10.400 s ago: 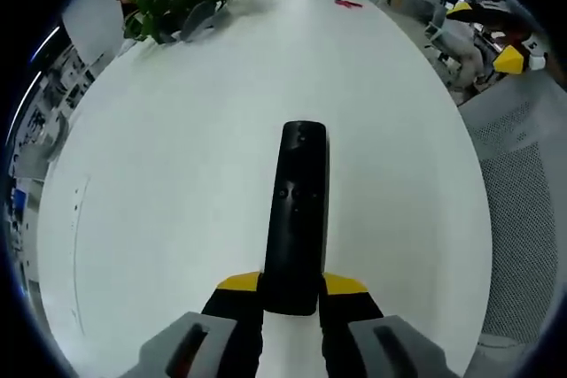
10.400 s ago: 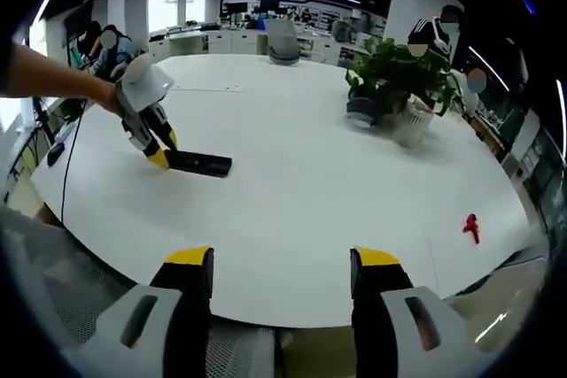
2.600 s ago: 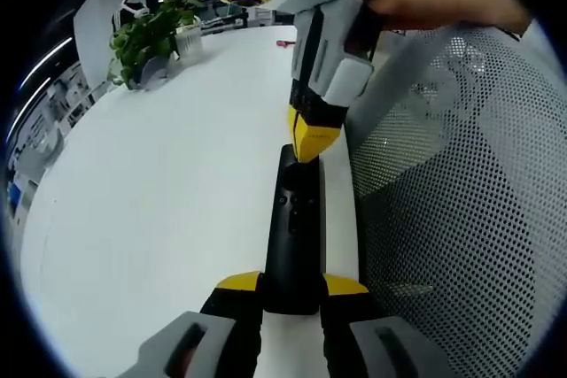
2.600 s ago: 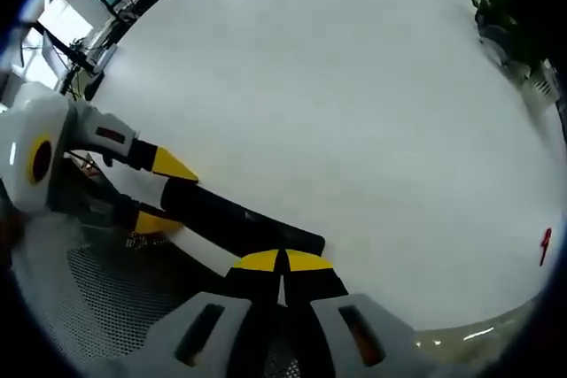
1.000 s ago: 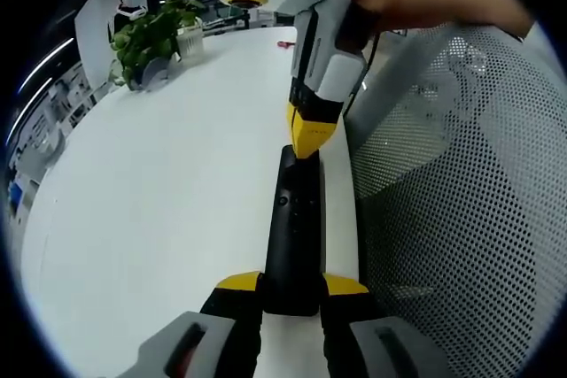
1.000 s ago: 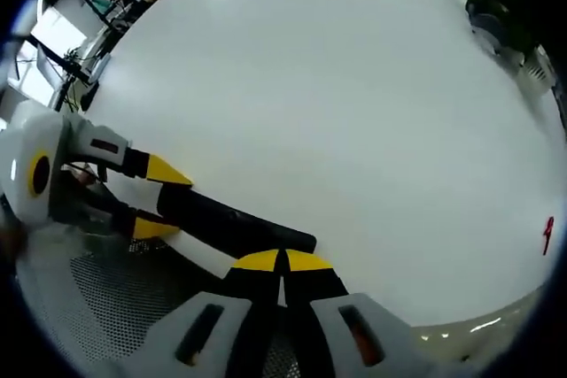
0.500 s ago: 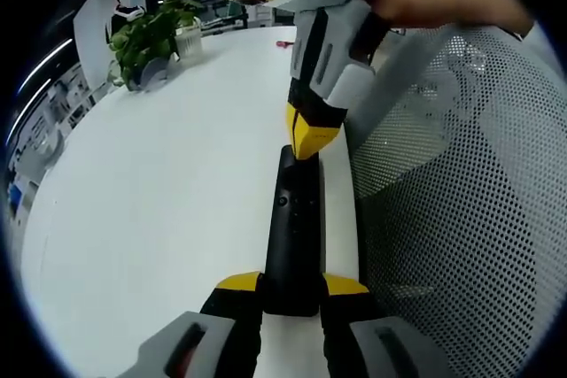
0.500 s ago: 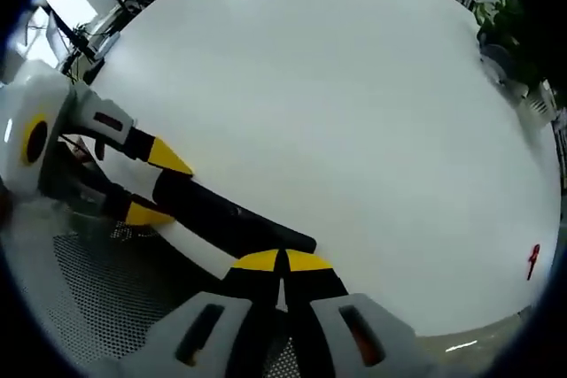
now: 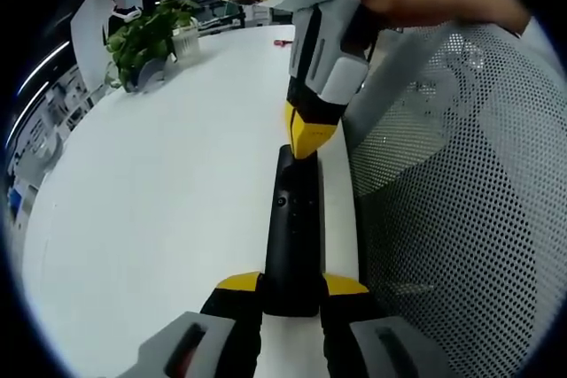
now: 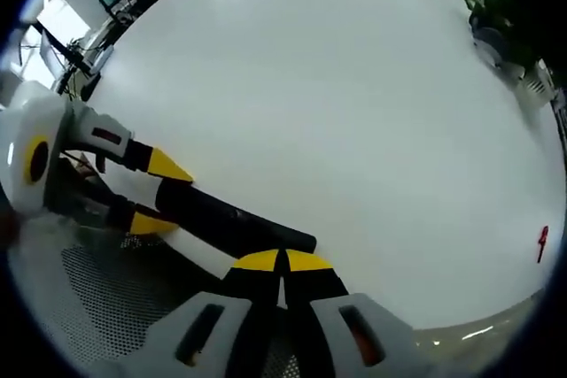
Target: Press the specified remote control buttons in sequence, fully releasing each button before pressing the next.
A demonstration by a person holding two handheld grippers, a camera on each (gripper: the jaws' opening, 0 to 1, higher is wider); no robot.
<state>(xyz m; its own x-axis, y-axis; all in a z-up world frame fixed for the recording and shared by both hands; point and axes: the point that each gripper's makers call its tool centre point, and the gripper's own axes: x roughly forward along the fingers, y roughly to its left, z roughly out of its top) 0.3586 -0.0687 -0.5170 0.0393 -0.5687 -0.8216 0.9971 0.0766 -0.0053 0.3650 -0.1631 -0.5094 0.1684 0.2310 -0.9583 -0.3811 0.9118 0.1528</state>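
Remote control (image 9: 293,223) lies along the table (image 9: 159,183) edge, its near end clamped in the left claw (image 9: 292,294). Right claw (image 10: 281,263), jaws together and empty, has its tips on the remote's far end. Judged mid-press; presses completed cannot be determined

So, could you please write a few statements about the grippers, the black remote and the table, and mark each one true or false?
1. The left gripper is shut on the near end of the slim black remote control. True.
2. The right gripper has its jaws spread wide apart. False: its yellow tips are closed together, at the remote's far end.
3. The remote lies in the middle of the white table. False: it sits by the table's edge, beside a white mesh chair back.
4. A green potted plant stands on the table, far from the remote. True.
5. A small red object lies on the table. True.
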